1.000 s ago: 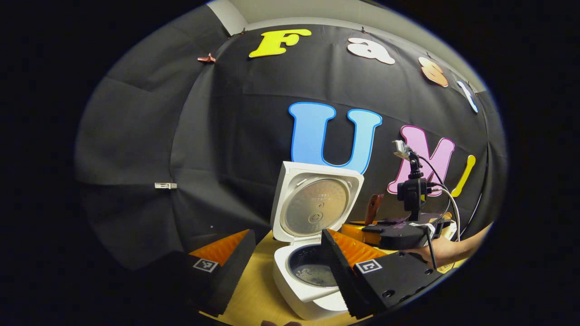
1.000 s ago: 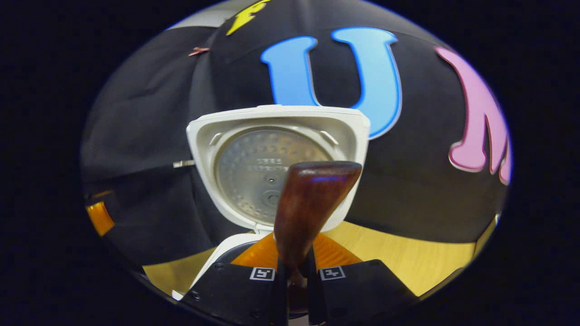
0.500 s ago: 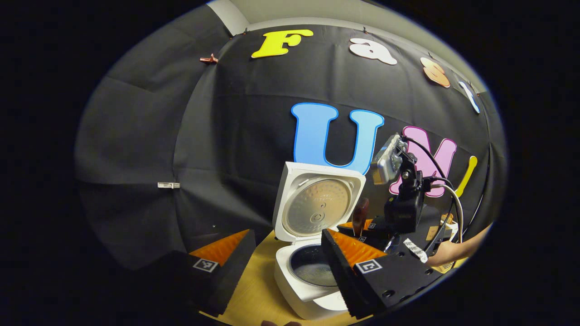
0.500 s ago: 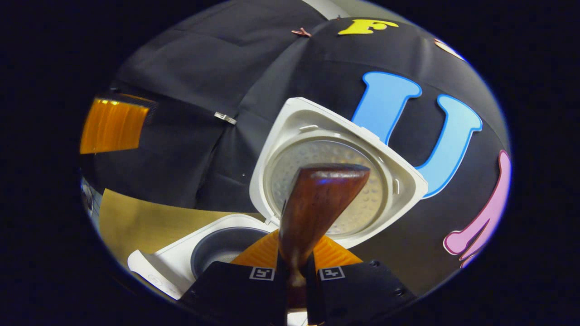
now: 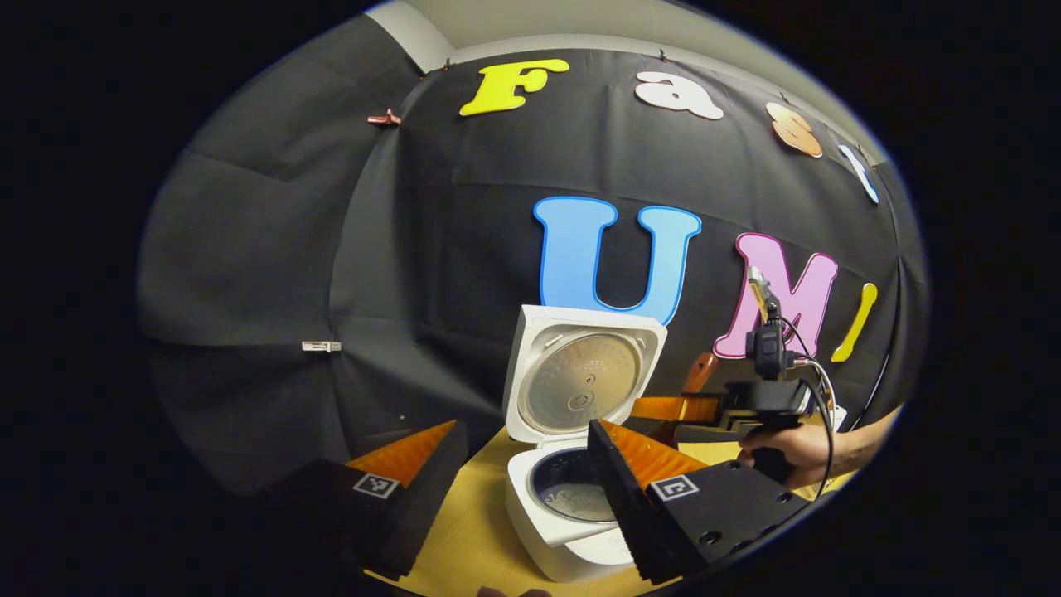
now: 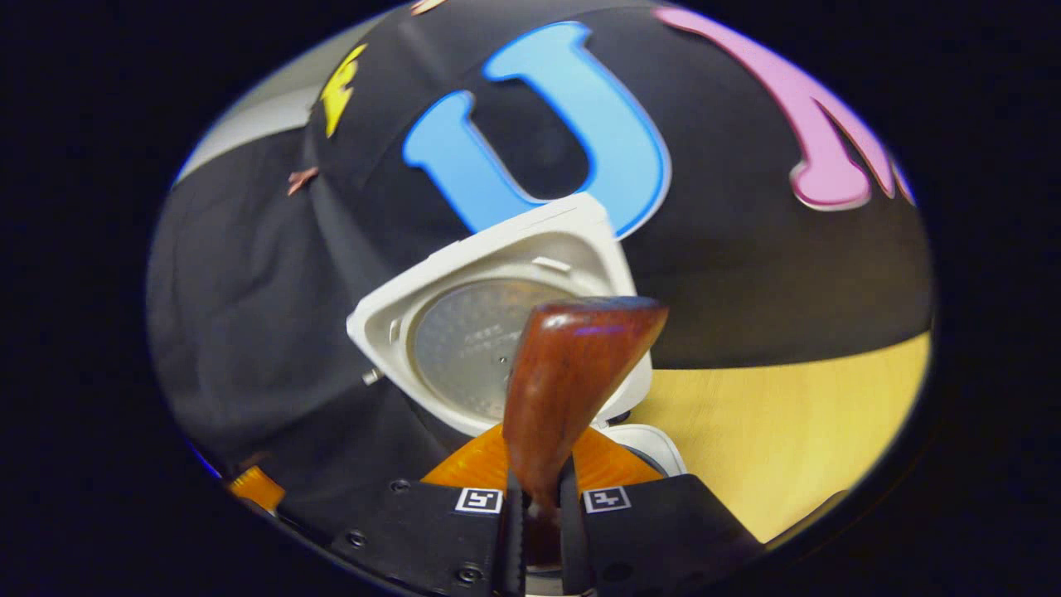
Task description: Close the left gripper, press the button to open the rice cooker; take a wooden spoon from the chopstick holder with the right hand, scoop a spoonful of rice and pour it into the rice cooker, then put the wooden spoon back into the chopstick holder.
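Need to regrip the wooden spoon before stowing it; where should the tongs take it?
Grip the narrow neck of the wooden spoon, where the right tongs pinch it now. Close from the two sides: the handle is slim there, while the bowl flares wide above.

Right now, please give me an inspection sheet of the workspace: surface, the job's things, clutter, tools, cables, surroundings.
Surface: yellow wooden table, bare where visible.
Job's things: white rice cooker with lid raised upright; some pale contents in the inner pot. Wooden spoon clamped in the right tool.
Clutter: nothing seen.
Tools: left tool open, empty, near the cooker. Right tool shut on the spoon handle, held by a hand beside the cooker.
Cables: black and white cables loop from the right tool.
Surroundings: black cloth wall behind.
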The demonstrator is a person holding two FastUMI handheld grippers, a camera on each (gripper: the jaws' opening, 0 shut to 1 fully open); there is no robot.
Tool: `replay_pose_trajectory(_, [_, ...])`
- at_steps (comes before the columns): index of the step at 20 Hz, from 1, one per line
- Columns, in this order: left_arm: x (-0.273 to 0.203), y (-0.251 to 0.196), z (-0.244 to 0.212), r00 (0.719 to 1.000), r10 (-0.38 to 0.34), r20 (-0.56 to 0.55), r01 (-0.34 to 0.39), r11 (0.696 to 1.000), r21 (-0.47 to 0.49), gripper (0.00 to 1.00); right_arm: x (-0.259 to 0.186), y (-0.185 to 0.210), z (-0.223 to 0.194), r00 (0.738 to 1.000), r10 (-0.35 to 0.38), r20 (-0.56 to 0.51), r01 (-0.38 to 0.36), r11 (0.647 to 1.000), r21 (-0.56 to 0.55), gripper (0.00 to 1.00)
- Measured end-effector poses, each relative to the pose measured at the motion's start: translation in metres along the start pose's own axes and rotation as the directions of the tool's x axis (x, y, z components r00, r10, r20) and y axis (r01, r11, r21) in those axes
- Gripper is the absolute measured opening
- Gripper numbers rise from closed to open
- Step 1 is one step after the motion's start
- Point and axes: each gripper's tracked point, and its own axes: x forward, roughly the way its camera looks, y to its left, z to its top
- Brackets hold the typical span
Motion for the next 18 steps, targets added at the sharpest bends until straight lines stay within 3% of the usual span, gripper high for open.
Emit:
replay_pose_trajectory(4, [-0.004, -0.025, 0.005, 1.0, -0.019, 0.006, 0.019, 1.0, 0.009, 0.94, -0.029, -0.015, 0.026, 0.998, 0.028, 0.053, -0.039, 0.976, 0.212, 0.2])
replay_pose_trajectory(9, [-0.003, -0.072, 0.011, 0.997, -0.07, 0.017, 0.07, 0.997, 0.018, 0.94, -0.091, -0.054, 0.065, 0.987, 0.02, 0.157, -0.083, 0.911, 0.404, 0.2])
replay_pose_trajectory(11, [-0.002, -0.091, 0.013, 0.996, -0.091, 0.019, 0.091, 0.996, 0.016, 0.94, -0.132, -0.08, 0.085, 0.979, -0.007, 0.205, -0.083, 0.901, 0.426, 0.21])
replay_pose_trajectory(13, [0.0, -0.11, 0.014, 0.994, -0.111, 0.02, 0.11, 0.994, 0.022, 0.94, -0.168, -0.114, 0.093, 0.97, -0.043, 0.238, -0.057, 0.915, 0.399, 0.2])
replay_pose_trajectory(18, [0.004, -0.156, 0.013, 0.988, -0.155, 0.013, 0.154, 0.988, 0.029, 0.94, -0.276, -0.217, 0.113, 0.936, -0.198, 0.289, 0.081, 0.925, 0.371, 0.2])
